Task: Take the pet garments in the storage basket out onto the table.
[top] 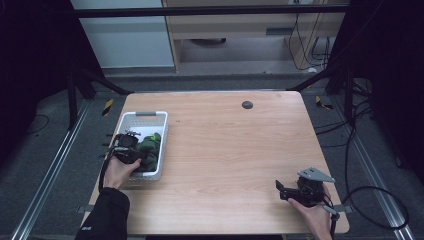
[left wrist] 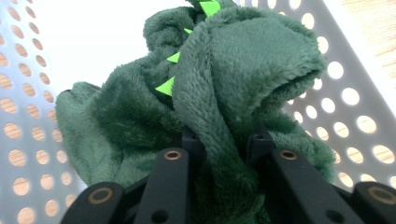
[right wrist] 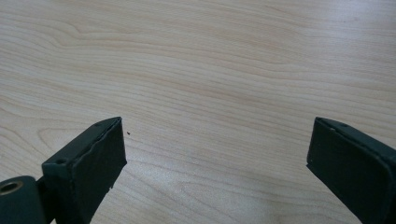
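A dark green plush toy [top: 149,148] with bright green spikes lies in a white perforated basket [top: 161,121] at the table's left. My left gripper [top: 134,155] reaches into the basket and is shut on the green plush toy [left wrist: 243,84]; a fold of its fabric is pinched between the black jaws of the left gripper [left wrist: 223,144]. Near the table's front right corner my right gripper [top: 281,190] rests low over bare wood. In its own view the right gripper [right wrist: 217,144] stands wide open with nothing between its fingers.
The wooden table [top: 235,145] has a small dark round cap [top: 247,104] near its far edge. Black frame legs and cables stand on the floor to both sides. The basket wall [left wrist: 355,107] rises close around the toy.
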Tool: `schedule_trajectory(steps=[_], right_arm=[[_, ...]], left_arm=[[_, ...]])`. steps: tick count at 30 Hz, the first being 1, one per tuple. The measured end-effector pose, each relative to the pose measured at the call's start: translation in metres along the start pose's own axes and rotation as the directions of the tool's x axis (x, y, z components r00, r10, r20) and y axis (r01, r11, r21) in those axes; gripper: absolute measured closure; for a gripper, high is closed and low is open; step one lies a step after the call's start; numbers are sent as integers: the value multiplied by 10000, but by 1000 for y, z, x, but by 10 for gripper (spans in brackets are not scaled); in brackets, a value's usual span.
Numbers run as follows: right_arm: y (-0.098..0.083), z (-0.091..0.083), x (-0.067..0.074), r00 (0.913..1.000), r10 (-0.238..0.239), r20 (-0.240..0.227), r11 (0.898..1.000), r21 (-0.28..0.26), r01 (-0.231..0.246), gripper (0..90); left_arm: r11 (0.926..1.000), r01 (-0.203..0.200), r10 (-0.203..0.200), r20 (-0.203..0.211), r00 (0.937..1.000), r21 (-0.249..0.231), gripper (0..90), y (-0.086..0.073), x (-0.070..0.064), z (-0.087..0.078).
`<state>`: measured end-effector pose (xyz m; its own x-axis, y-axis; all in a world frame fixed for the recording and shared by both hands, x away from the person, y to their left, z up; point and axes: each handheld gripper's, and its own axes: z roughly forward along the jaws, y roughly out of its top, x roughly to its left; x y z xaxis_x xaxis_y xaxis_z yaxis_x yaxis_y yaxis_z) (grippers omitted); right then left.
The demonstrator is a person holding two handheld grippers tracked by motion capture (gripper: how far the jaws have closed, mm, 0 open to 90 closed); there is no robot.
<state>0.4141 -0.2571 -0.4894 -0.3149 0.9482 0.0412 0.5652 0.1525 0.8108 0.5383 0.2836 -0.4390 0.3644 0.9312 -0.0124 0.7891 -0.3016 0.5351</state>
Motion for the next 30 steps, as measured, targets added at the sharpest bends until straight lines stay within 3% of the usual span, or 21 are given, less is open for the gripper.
schedule_trajectory(steps=[11,18,30], right_arm=[[0,-1,-1,10000,34,-11,10000,-20,-34,46],[0,-1,-1,10000,27,14,10000,-34,-27,46],[0,-1,-1,10000,1,51,9999,-132,0,48]], left_arm=[[9965,116,-117,-3,9999,-829,777,-2,7,-26],[9921,-212,211,-22,9998,-1239,777,5,6,-50],[9778,-598,628,84,9980,-2008,777,14,-3,-83]])
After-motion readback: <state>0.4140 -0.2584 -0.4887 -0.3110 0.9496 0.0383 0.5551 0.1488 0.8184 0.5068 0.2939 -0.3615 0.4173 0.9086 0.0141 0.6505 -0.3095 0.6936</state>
